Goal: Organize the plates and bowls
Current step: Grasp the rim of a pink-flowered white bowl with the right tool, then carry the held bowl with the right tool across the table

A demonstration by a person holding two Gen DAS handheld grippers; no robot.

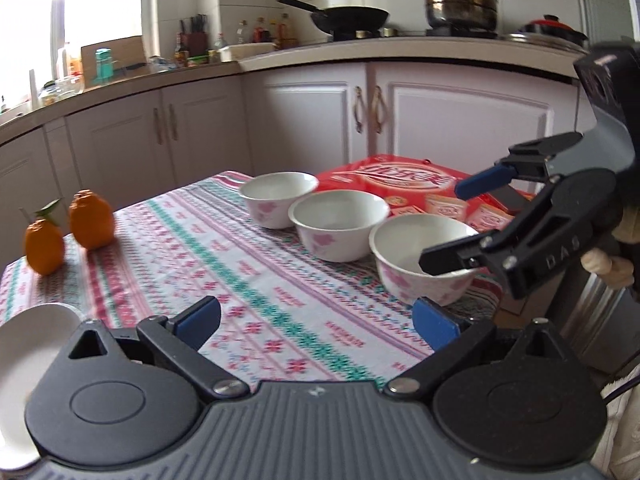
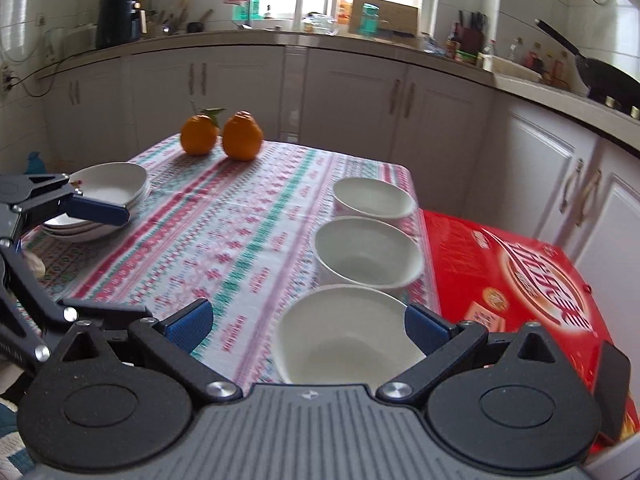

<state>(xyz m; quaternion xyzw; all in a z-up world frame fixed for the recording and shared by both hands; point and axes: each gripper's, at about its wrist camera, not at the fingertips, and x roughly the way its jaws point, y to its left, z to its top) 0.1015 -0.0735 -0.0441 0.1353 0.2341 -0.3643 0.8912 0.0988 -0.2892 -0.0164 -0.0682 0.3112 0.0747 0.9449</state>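
Three white bowls with pink flowers stand in a row on the patterned tablecloth (image 1: 240, 272): far bowl (image 1: 280, 200), middle bowl (image 1: 340, 224), near bowl (image 1: 400, 244). My right gripper (image 1: 442, 224) hovers open over the near bowl (image 2: 344, 332), one finger to each side of it and neither pad pressing on it. My left gripper (image 1: 318, 324) is wide open over bare cloth with nothing between its fingers. In the right wrist view the left gripper (image 2: 128, 264) sits beside a stack of white plates (image 2: 108, 184) at the table's left edge. One plate (image 1: 28, 344) shows at the lower left.
Two oranges (image 1: 90, 220) stand at the table's far corner (image 2: 240, 136). A red box (image 2: 520, 280) lies against the bowls on their outer side. Kitchen cabinets and a counter with a wok (image 1: 348, 16) and a steel pot (image 1: 460, 4) run behind the table.
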